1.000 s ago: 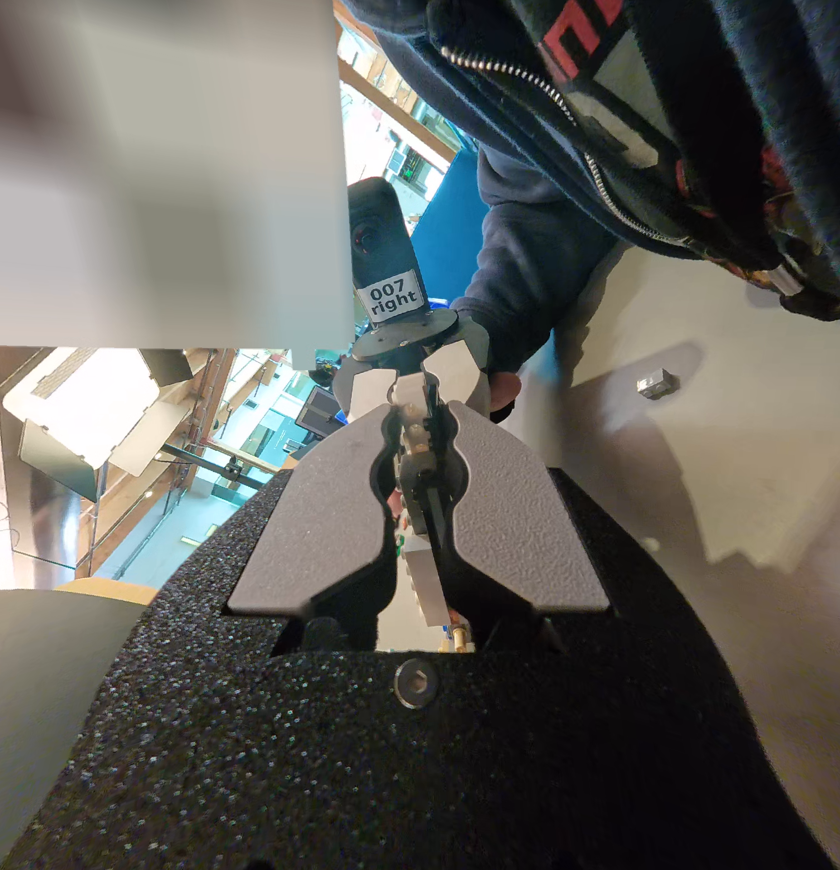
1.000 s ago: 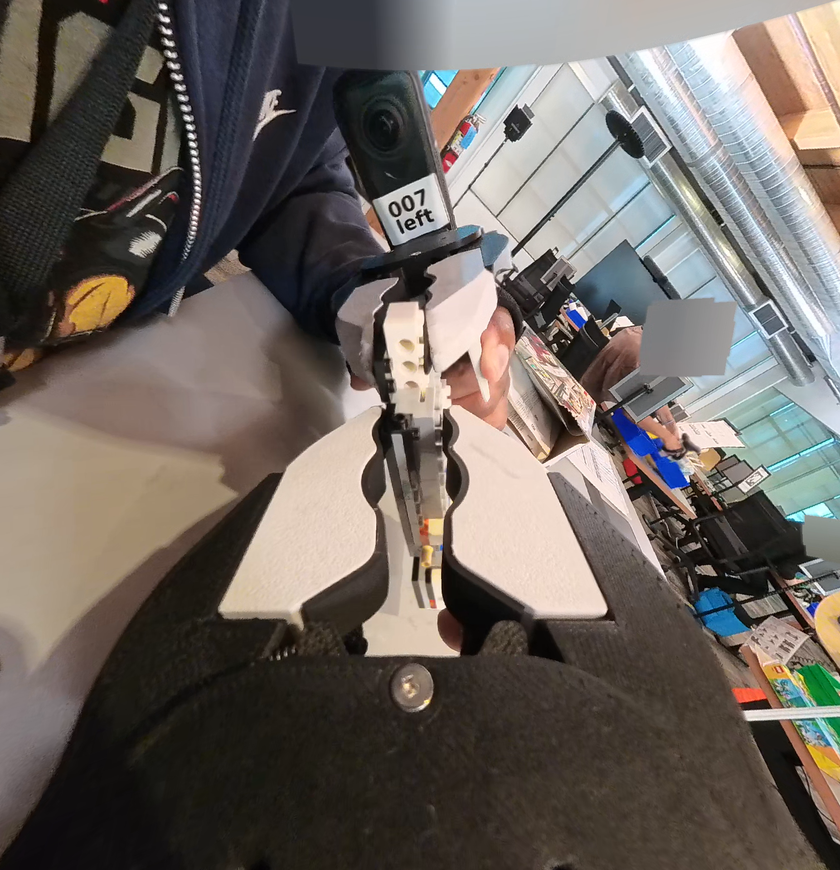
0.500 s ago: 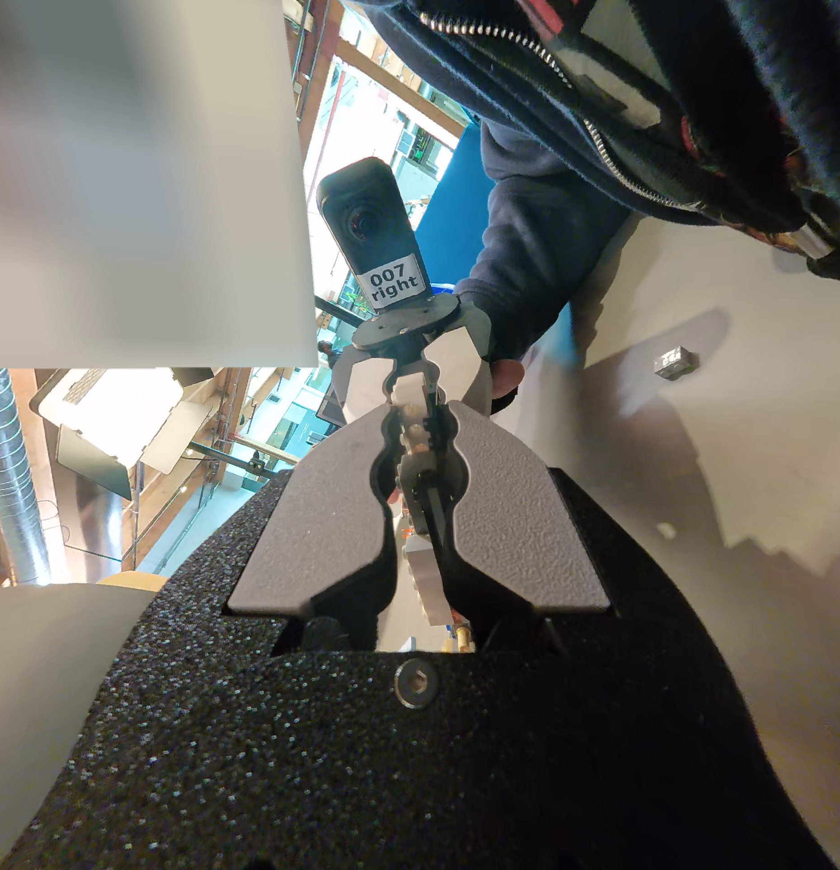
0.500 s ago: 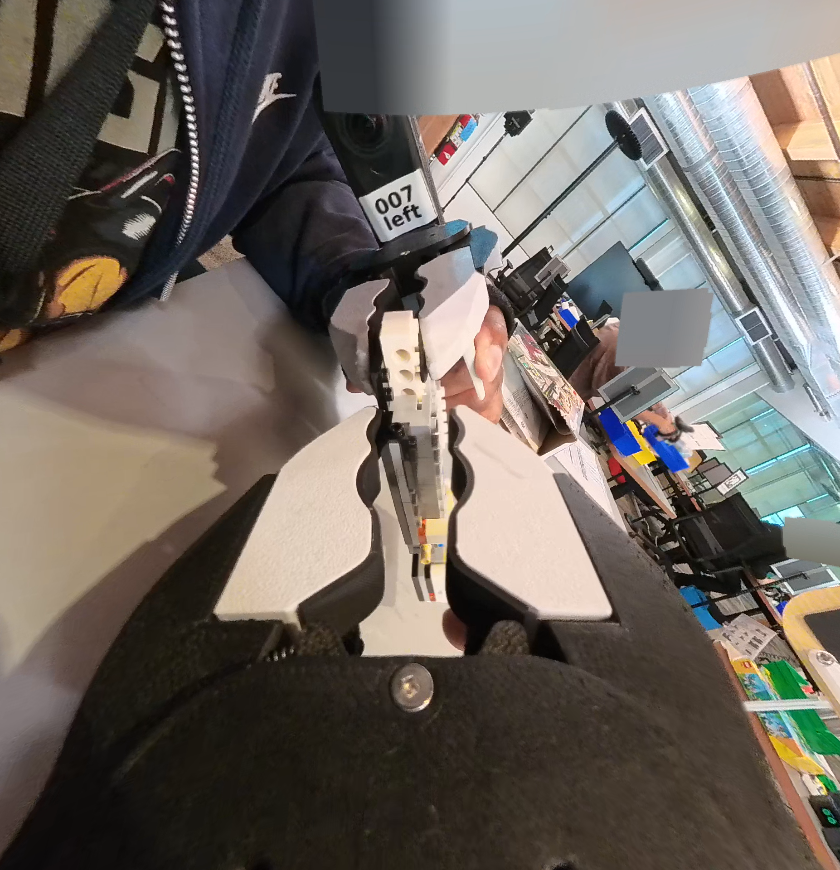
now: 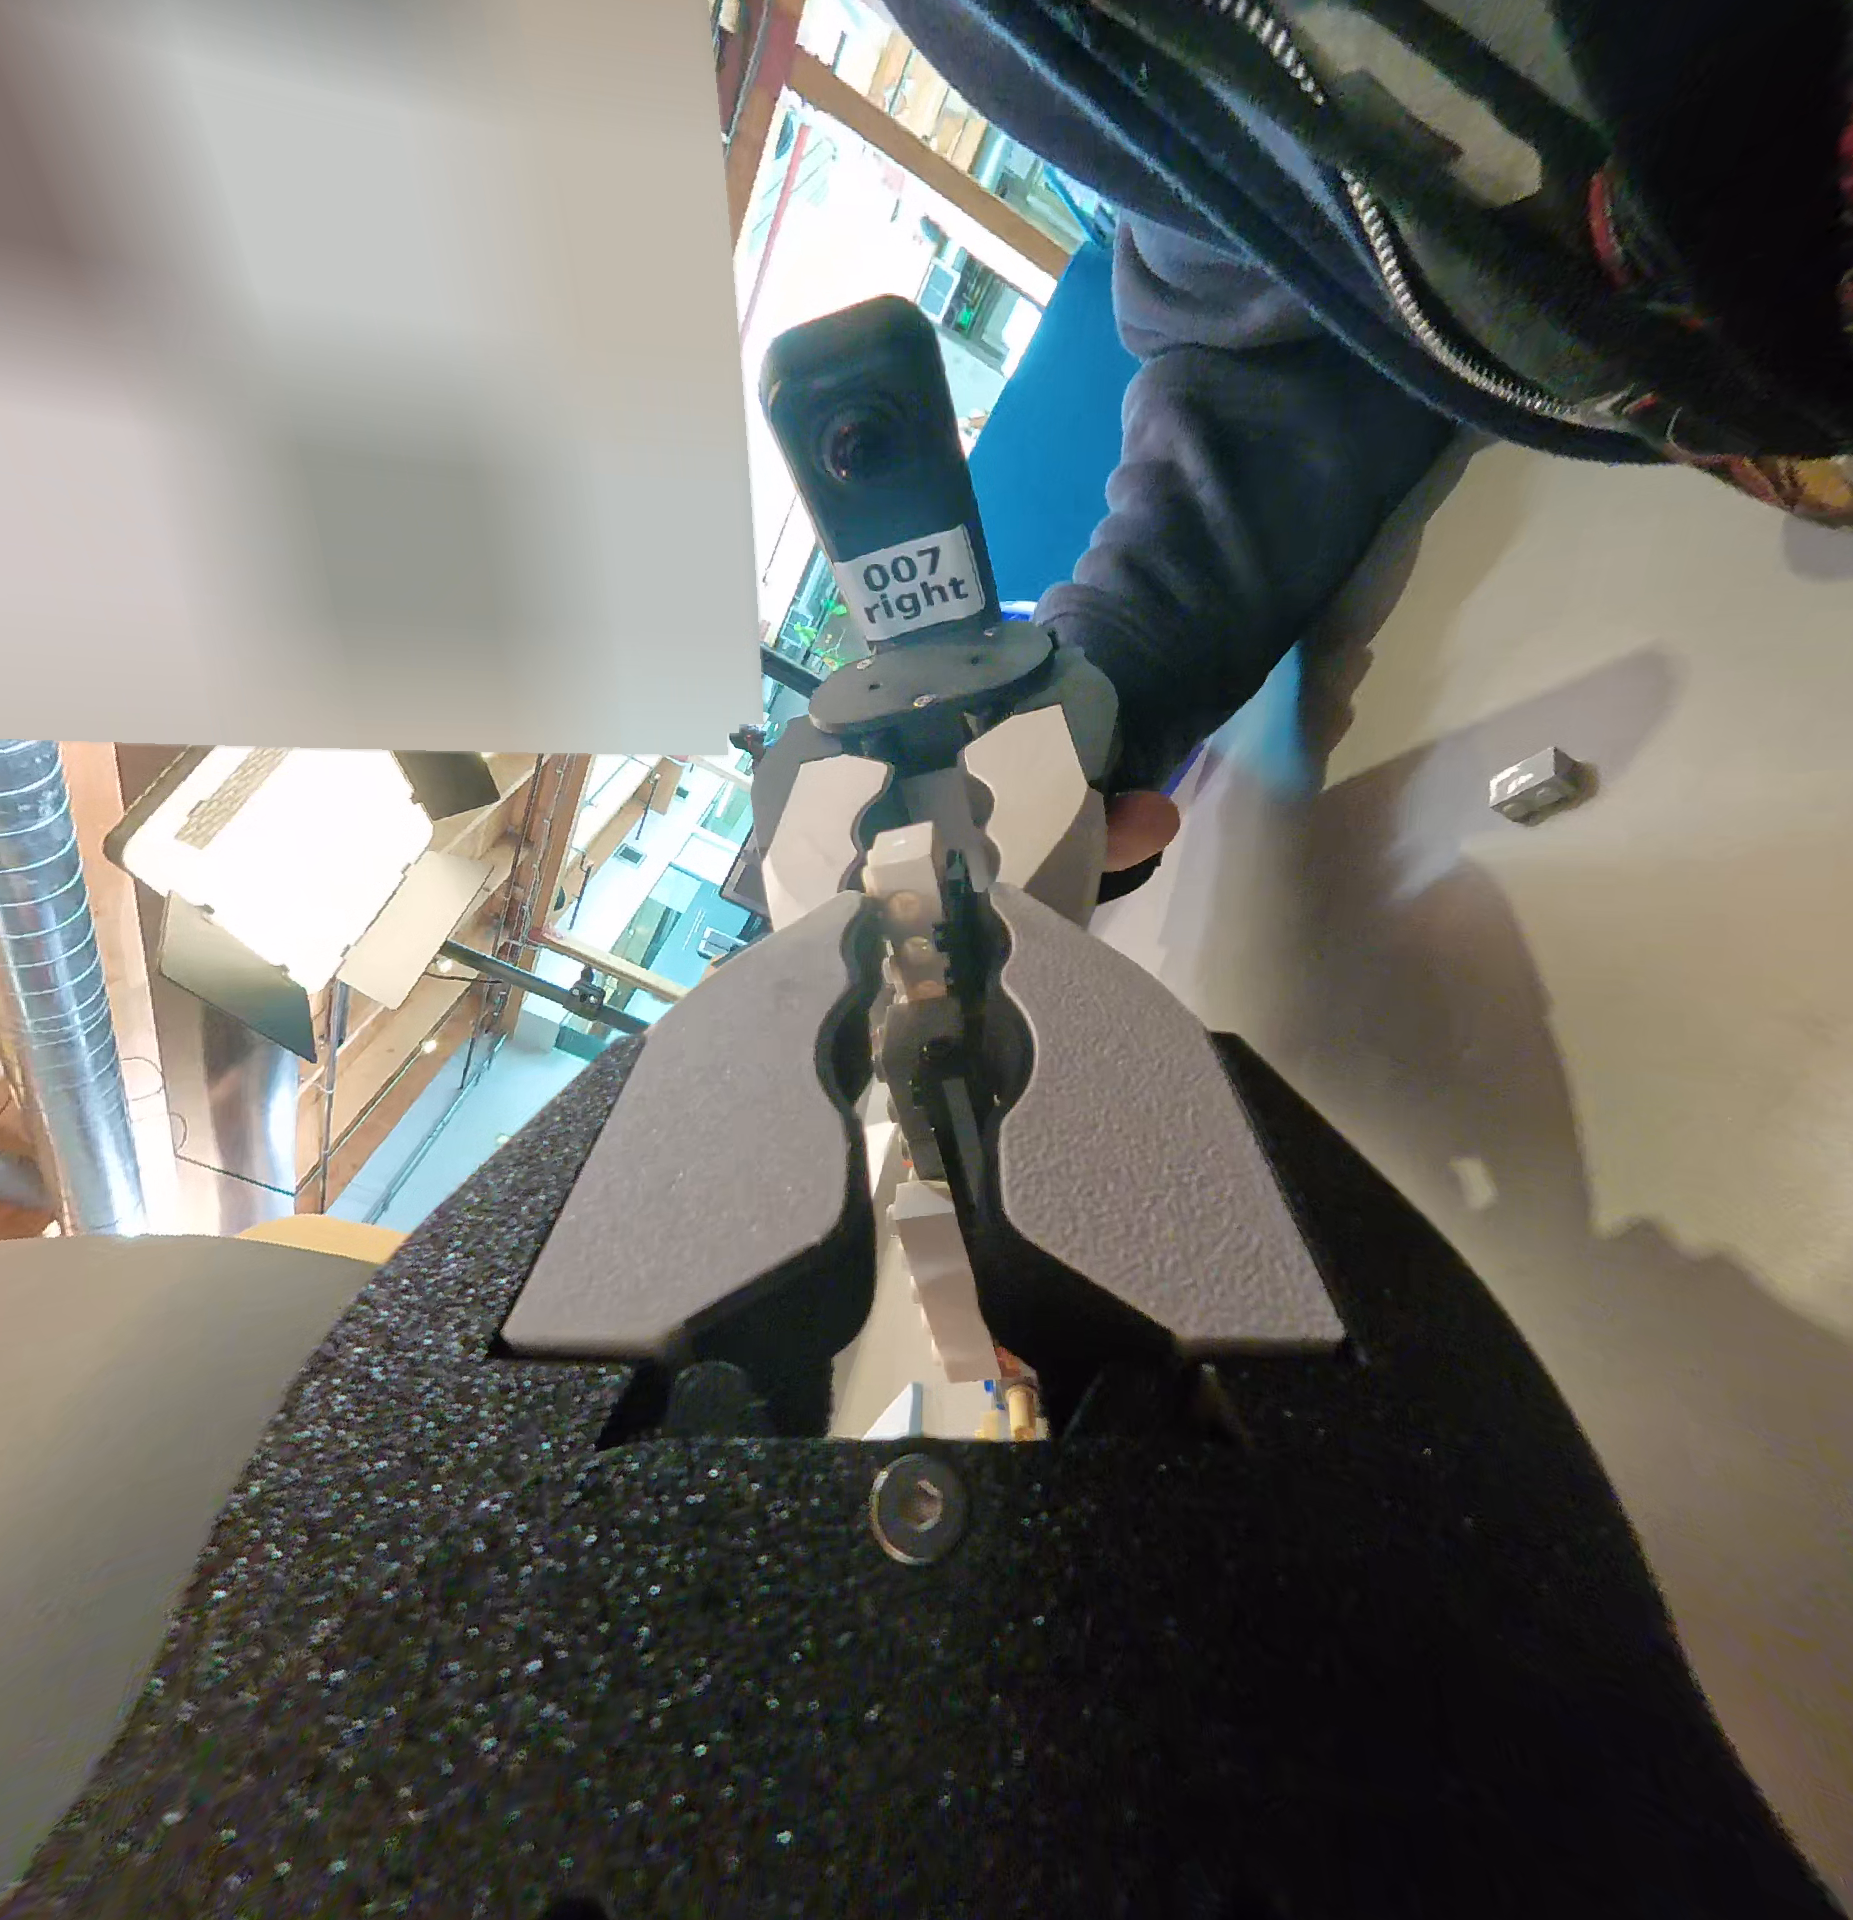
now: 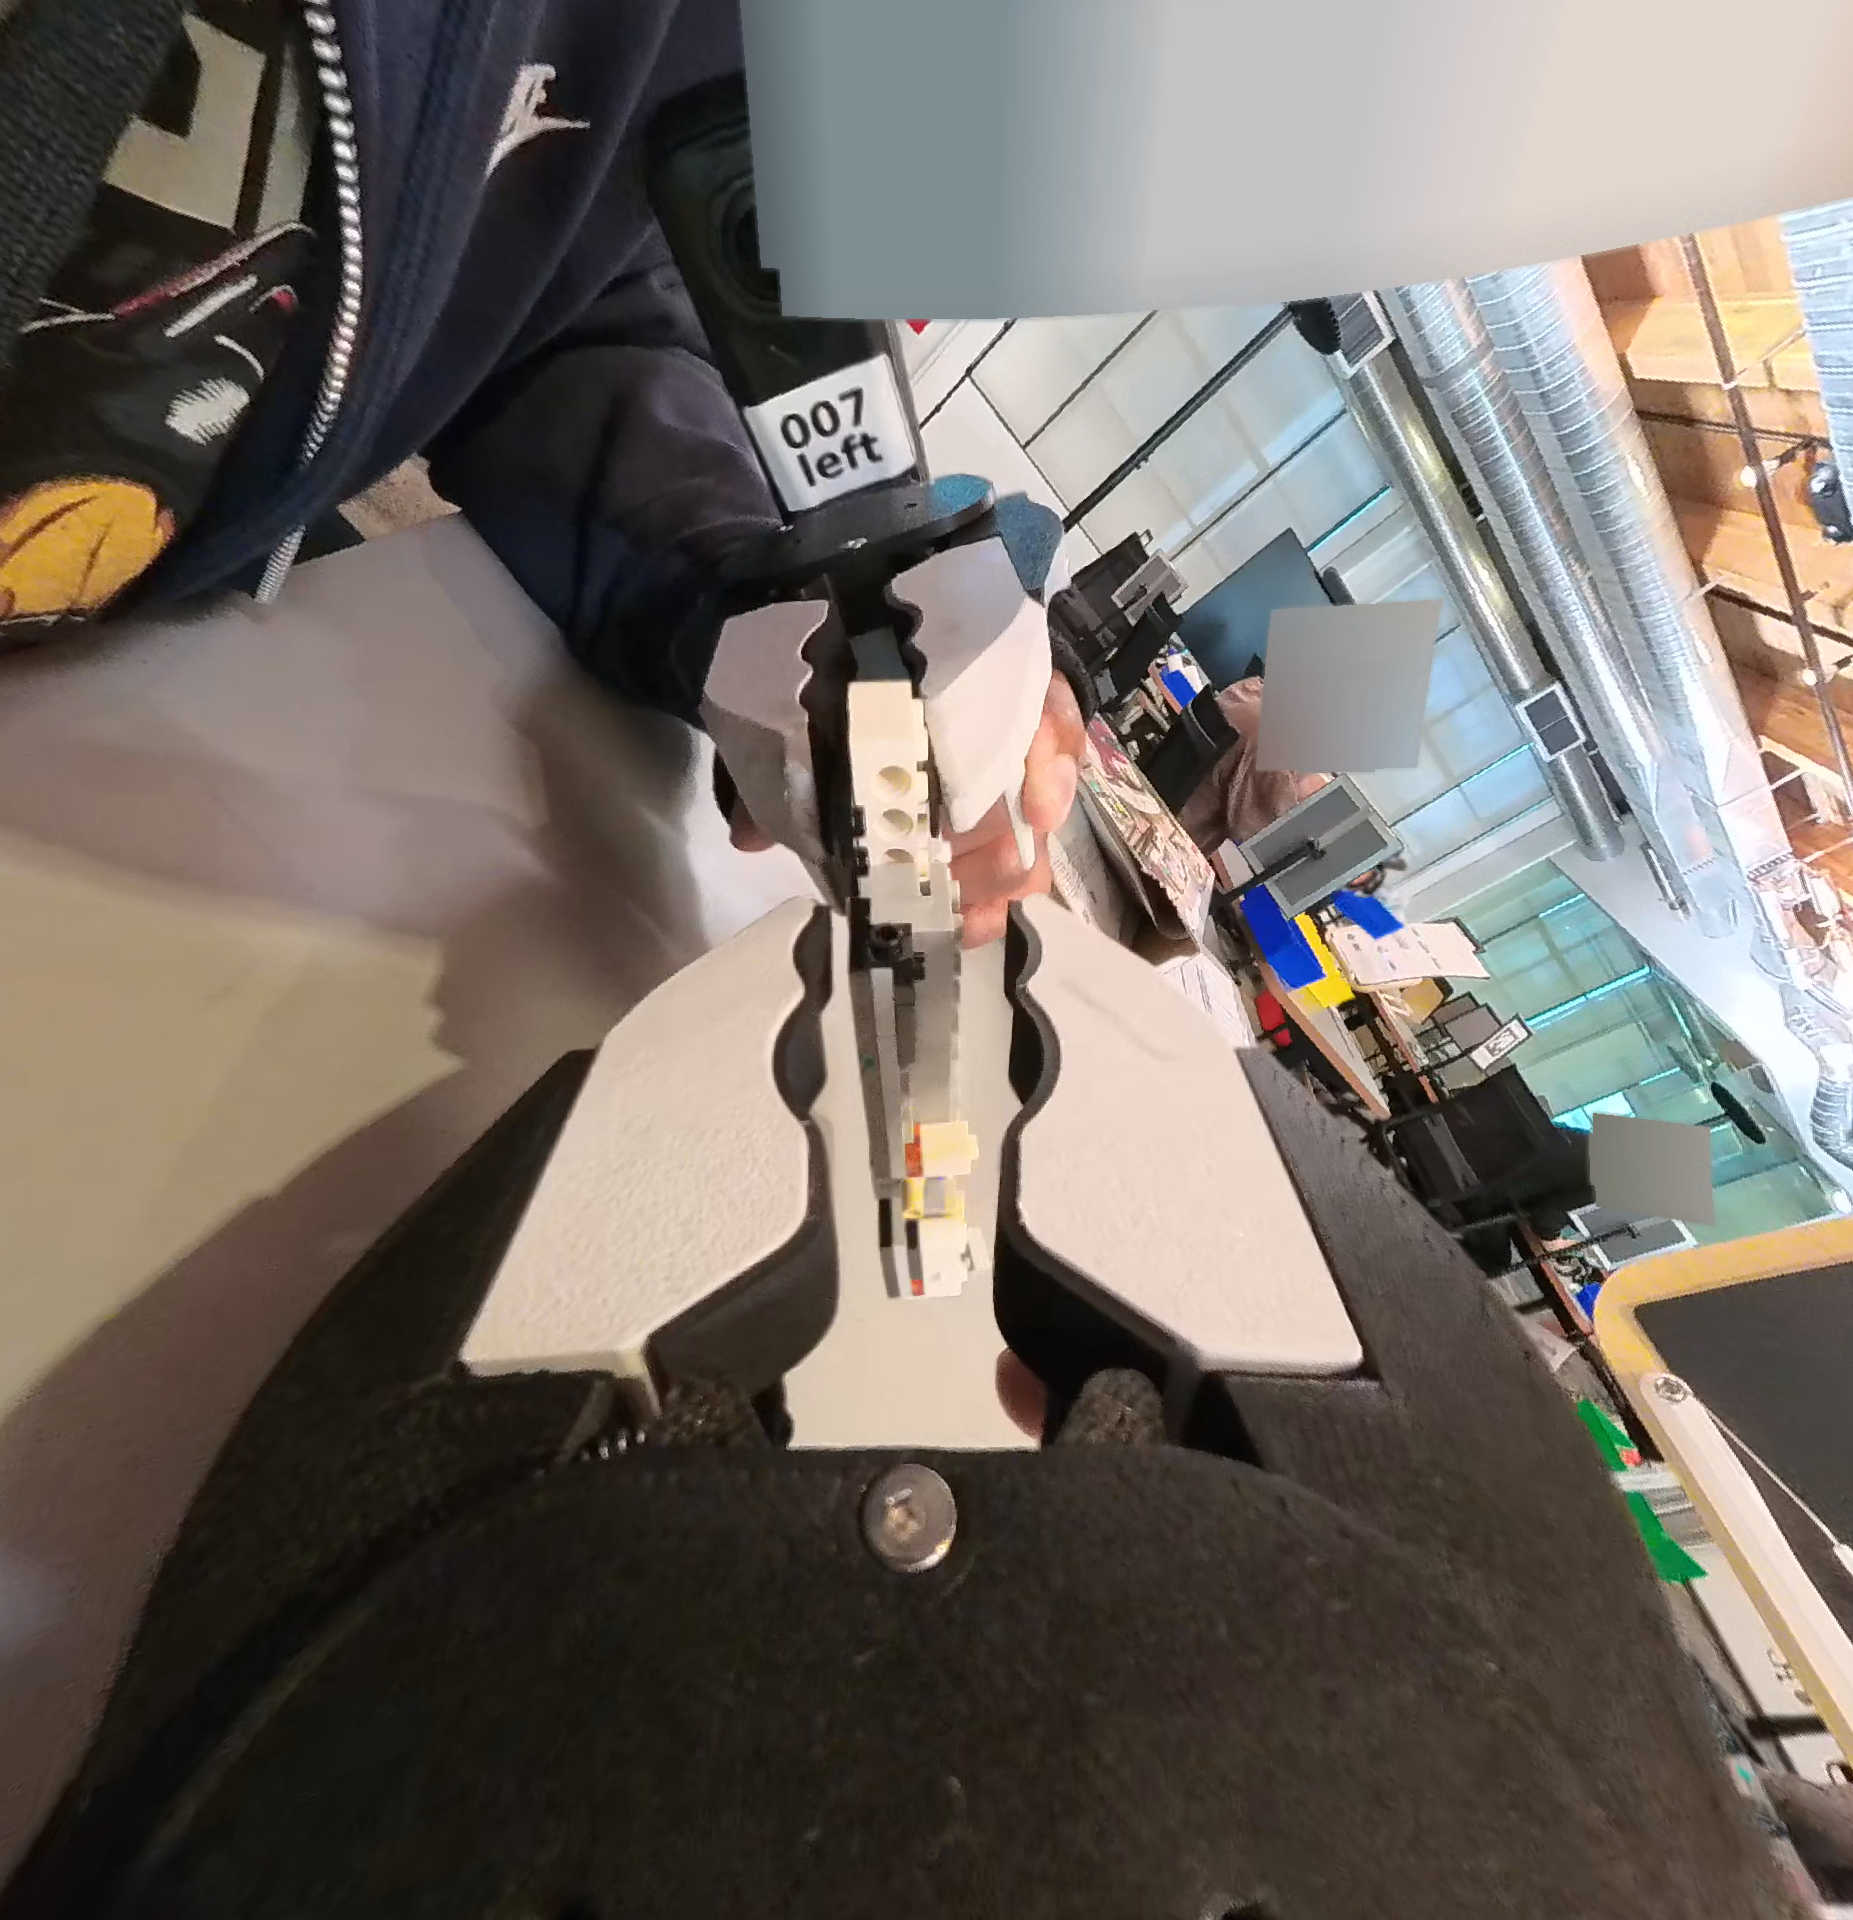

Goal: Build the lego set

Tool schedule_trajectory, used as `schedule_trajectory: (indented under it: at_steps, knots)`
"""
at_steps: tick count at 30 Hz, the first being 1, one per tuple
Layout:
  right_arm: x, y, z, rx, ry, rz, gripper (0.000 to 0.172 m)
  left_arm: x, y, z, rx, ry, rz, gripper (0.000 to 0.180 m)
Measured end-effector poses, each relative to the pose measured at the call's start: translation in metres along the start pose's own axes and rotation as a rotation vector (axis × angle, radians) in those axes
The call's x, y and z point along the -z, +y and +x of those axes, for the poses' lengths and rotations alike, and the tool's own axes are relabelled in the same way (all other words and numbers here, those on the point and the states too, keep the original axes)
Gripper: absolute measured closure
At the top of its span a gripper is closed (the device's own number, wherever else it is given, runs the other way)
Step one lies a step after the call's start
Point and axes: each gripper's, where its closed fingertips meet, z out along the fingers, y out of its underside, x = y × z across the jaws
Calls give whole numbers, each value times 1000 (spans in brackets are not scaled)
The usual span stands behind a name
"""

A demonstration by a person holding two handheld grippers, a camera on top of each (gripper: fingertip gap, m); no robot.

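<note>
A long brick assembly (image 5: 927,1049) of white, grey and black bricks spans between my two grippers, which face each other above the pale table (image 5: 1524,1039). My left gripper (image 5: 927,914) is shut on it, its pads pressed on the black and white end. The right wrist view shows that end (image 6: 886,790) clamped in the left gripper (image 6: 896,821). My right gripper (image 6: 911,925) is open. The assembly's grey end (image 6: 906,1039) lies between its fingers (image 6: 693,1122) with a gap on both sides. The right gripper also shows in the left wrist view (image 5: 927,852).
A small grey brick (image 5: 1535,784) lies on the table to the right. A person's dark jacket and sleeve (image 5: 1265,520) are close above. A wood-framed dark board (image 6: 1784,1351) stands at right, with cluttered desks (image 6: 1317,935) behind.
The right jaws have widened and their pads have come off the assembly. The left gripper keeps its hold unchanged. Both grippers have shifted a little in view.
</note>
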Motion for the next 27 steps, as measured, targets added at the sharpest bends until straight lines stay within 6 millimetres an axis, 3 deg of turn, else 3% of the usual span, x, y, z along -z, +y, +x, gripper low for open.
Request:
schedule_trajectory:
  at_steps: [19, 27]
  knots:
    - [-4, -8, 2, -111, -57, 56, 151, 3, -7, -13, 191, -42, 96, 164]
    - [-4, -10, 2, -193, -102, 73, 152, 3, -7, -14, 177, -47, 98, 163]
